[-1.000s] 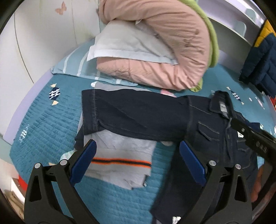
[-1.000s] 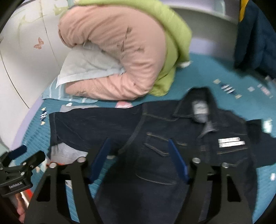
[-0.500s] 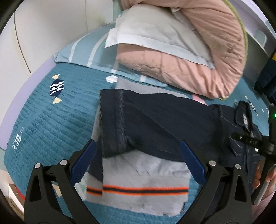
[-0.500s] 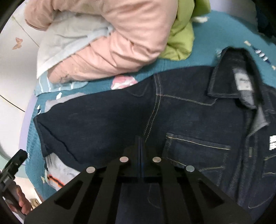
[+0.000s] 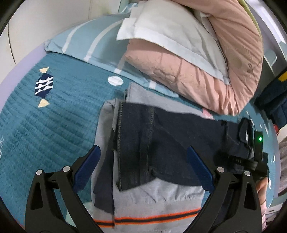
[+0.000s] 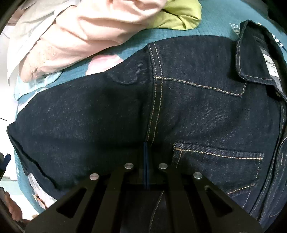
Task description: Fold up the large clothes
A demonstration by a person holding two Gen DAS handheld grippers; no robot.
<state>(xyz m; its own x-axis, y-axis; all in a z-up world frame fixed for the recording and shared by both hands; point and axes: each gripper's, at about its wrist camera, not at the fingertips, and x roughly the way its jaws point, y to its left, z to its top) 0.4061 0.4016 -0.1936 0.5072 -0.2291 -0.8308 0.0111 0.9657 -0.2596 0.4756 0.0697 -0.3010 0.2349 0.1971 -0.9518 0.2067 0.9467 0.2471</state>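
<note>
A dark denim jacket (image 6: 197, 111) is spread flat on a teal quilted bedspread (image 5: 53, 129), its collar (image 6: 254, 59) with a white label seen at the upper right of the right wrist view and a stitched chest pocket (image 6: 218, 161) at the lower right. One sleeve (image 5: 143, 147) is laid out sideways, and its cuff end is seen resting on a grey knit garment (image 5: 157, 202) with orange and dark stripes near its hem. Behind the clothes, a pink duvet (image 5: 206, 80) is rolled around a pale pillow (image 5: 172, 34), and a light blue striped pillowcase (image 5: 86, 43) lies flat beside it; a green blanket (image 6: 179, 16) is bunched next to the duvet.

The left gripper (image 5: 143, 168) is held above the sleeve cuff with its blue-padded fingers (image 5: 87, 166) spread wide, nothing being pinched between them. The right gripper (image 6: 146, 157) is seen with its fingers pressed together into a thin line, just over the denim beside the shoulder seam; whether fabric is caught between them cannot be told. The right gripper's body, with a green light, is seen at the right edge of the left wrist view.
</note>
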